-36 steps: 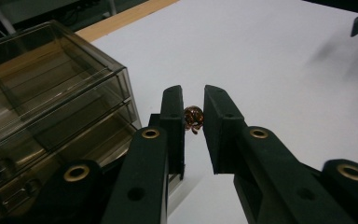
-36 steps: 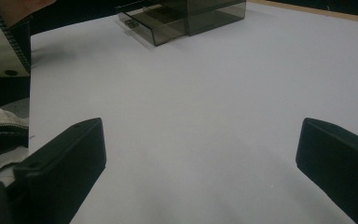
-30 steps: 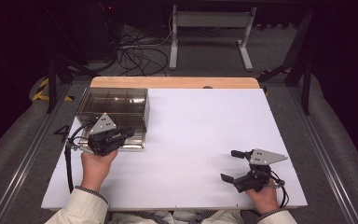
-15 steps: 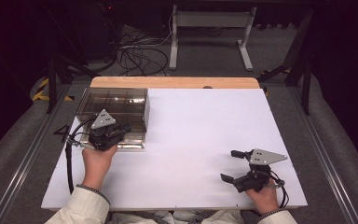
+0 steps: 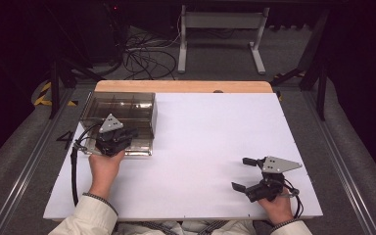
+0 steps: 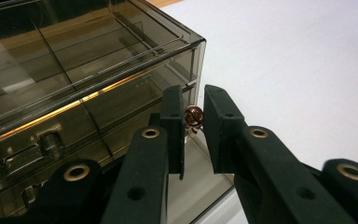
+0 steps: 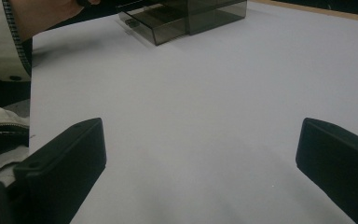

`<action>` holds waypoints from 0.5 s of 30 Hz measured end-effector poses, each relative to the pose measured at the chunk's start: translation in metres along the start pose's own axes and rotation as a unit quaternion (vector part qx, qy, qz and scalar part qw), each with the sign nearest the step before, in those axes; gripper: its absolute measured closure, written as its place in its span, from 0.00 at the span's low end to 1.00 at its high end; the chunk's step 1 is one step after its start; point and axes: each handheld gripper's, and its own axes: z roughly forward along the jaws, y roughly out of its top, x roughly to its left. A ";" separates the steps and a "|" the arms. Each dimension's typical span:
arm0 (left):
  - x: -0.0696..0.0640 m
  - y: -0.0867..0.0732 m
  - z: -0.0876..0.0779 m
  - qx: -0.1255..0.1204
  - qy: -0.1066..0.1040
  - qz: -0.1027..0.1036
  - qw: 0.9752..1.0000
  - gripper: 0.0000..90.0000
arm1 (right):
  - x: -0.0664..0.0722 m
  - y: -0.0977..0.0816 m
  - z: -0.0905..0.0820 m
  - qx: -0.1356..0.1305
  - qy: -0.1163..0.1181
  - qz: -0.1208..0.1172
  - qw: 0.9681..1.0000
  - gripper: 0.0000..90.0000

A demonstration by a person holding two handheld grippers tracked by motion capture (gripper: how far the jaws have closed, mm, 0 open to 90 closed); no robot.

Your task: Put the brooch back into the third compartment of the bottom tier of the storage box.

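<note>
A small coppery ring-like piece (image 6: 194,116) sat pinched between the pads of the left gripper (image 6: 194,122), jaws drawn nearly together on it, only the piece's width between them (too small to say exactly what it was). Just beyond and below the jaw tips stood the smoky clear drawer box (image 6: 88,88), one drawer (image 6: 200,186) pulled out directly under the gripper, so the piece hung above the open tray near the box's front corner. In the high view the left gripper (image 5: 122,138) hovered at the box's (image 5: 120,110) near edge. The right gripper (image 5: 247,174) rested well away across the white table (image 5: 215,137), jaws spread wide with nothing between them; from its own view, only bare table lay ahead. Judged risk: the grip was on a rounded, tiny thing held at the pad tips, so a slight slackening or a knock against the box wall could let it slip, bounce off the drawer rim and roll onto the table.
</note>
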 end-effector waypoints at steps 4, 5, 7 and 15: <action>0.001 -0.002 0.001 0.001 -0.001 -0.004 1.000 0.88 | 0.000 0.000 0.000 0.000 0.000 0.000 1.000 0.02; 0.001 -0.003 0.001 0.001 -0.001 -0.005 1.000 0.88 | 0.000 0.000 0.000 0.000 0.000 0.000 1.000 0.02; 0.001 -0.004 0.002 0.004 -0.003 -0.008 1.000 0.88 | 0.000 0.000 0.000 0.000 0.000 0.001 1.000 0.02; 0.002 -0.010 0.009 0.017 -0.002 -0.011 1.000 0.88 | 0.000 0.000 0.000 -0.001 -0.001 0.002 1.000 0.02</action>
